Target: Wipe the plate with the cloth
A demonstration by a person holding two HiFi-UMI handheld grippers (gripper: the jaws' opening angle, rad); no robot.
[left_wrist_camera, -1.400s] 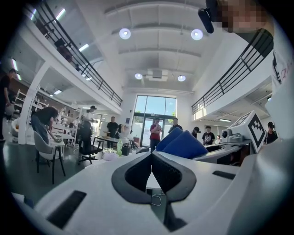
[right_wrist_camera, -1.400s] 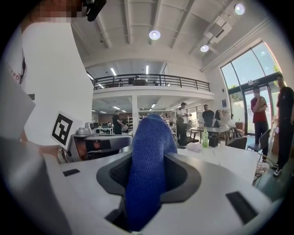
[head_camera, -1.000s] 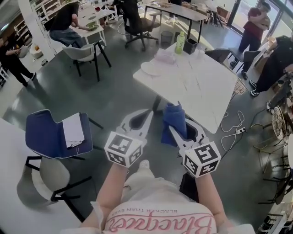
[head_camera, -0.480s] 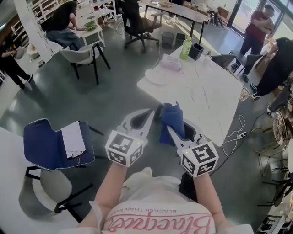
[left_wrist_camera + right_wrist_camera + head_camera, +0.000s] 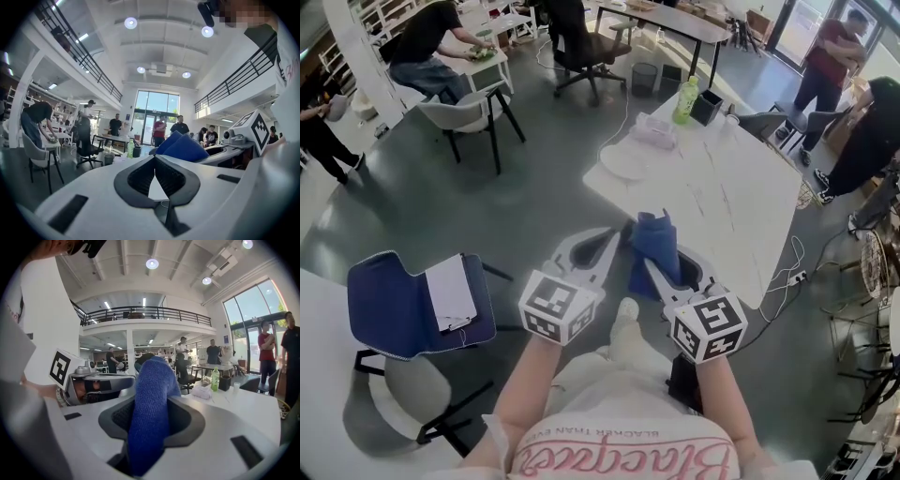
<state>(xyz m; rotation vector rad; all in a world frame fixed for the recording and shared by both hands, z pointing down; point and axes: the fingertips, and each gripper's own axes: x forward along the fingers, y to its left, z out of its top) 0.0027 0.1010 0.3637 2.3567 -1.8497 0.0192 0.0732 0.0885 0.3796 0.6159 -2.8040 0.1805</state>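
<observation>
The left gripper (image 5: 609, 240), a white handheld tool with a marker cube at its back, has its fingers (image 5: 136, 178) shut tip to tip. Only a thin wedge of light shows between the dark ribbed pads lower down, and nothing is held between them. It points forward, nearly level, above the grey floor (image 5: 534, 197).

Just beside it, the right gripper (image 5: 649, 266) has its fingers (image 5: 187, 420) closed on a blue knitted cloth (image 5: 150, 399). The cloth is pinched between the pads, and the fingers stand only as far apart as its thickness. A fold of it rises above the fingertips and another part hangs below the grip. From the head view the bunched cloth (image 5: 654, 239) sits at the near edge of the white marbled surface (image 5: 722, 197). From the left gripper view it shows as a blue peak (image 5: 180, 147) beyond the closed tips.

The round white plate (image 5: 623, 161) lies flat on the near left part of that surface. It is ahead of both grippers and well apart from the cloth, and neither gripper touches it. A pale pinkish packet (image 5: 652, 131) lies just beyond the plate. A green plastic bottle (image 5: 684, 98) and a small black box (image 5: 708, 105) stand near the far edge.
</observation>
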